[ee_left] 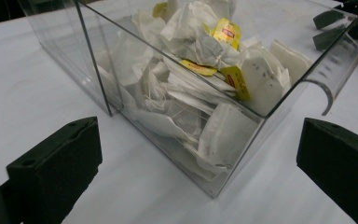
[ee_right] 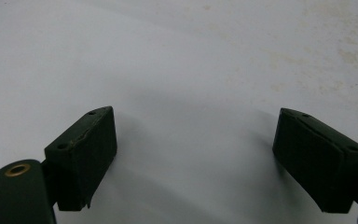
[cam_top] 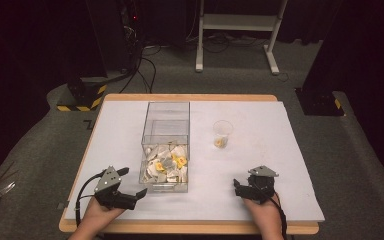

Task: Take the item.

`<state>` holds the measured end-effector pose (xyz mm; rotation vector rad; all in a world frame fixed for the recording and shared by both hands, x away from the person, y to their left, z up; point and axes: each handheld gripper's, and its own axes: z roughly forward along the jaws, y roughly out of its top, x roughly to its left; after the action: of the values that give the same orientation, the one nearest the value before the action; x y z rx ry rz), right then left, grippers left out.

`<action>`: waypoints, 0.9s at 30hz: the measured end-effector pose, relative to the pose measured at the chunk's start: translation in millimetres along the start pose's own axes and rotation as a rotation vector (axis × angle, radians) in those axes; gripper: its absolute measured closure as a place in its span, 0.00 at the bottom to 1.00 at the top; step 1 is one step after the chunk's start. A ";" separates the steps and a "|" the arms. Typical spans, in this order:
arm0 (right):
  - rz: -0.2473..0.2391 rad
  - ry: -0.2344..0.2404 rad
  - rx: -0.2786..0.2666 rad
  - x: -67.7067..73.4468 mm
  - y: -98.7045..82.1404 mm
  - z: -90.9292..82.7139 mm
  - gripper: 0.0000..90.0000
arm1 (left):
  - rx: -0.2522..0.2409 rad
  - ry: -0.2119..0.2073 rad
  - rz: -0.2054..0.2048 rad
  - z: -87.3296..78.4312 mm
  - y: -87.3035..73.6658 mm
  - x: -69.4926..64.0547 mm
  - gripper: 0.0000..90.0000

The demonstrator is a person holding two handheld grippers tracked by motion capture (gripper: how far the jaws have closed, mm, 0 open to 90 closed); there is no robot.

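Both tools, left tool [cam_top: 131,184] and right tool [cam_top: 237,189], sit open and empty on the bench [cam_top: 260,165], teabags [cam_top: 167,165] mostly in the box [cam_top: 166,120], one apparently in the cup [cam_top: 222,132], so plenty left.

Dim dark surroundings, bright lit tabletop; soft shadows, slightly blurry close-ups

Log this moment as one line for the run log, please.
left gripper: open, empty, facing clear box of tea bags | right gripper: open, empty, over white table cover | plastic cup: upright, beyond
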<state>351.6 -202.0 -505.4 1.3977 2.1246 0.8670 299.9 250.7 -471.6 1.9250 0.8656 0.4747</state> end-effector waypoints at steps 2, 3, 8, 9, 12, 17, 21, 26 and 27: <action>0.001 0.001 0.001 -0.1 0.0 0.0 0.15 | 0.008 -0.003 0.001 3.5 -2.0 -1.4 0.01; 0.001 0.001 0.001 -0.1 0.0 0.0 0.15 | 0.013 -0.007 0.003 5.1 -2.7 -1.8 0.01; 0.001 0.001 0.001 -0.1 0.0 0.0 0.15 | 0.020 -0.013 0.024 10.0 -4.0 -6.3 0.01; 0.001 0.001 0.001 -0.1 0.0 0.0 0.15 | 0.021 -0.026 0.014 11.0 -4.2 -7.6 0.01; 0.004 0.001 0.001 0.0 0.0 0.0 0.15 | 0.025 -0.029 0.014 14.0 -4.7 -10.6 0.01; 0.004 0.001 0.001 0.0 0.0 -0.1 0.15 | 0.013 -0.033 -0.004 15.7 -5.8 -11.5 0.10; 0.004 0.002 0.002 -0.1 0.0 -0.2 0.15 | -0.017 -0.013 -0.001 14.0 -5.4 -13.2 0.17; 0.004 0.002 0.002 0.0 0.0 -0.2 0.15 | -0.043 0.005 0.028 12.4 -4.9 -17.8 0.25; 0.002 0.002 0.001 -0.2 0.0 -0.2 0.15 | -0.051 0.013 0.035 12.0 -4.7 -18.4 0.27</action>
<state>351.5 -202.2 -505.3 1.4005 2.1261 0.8683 293.3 231.4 -481.0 1.8946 0.8216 0.5253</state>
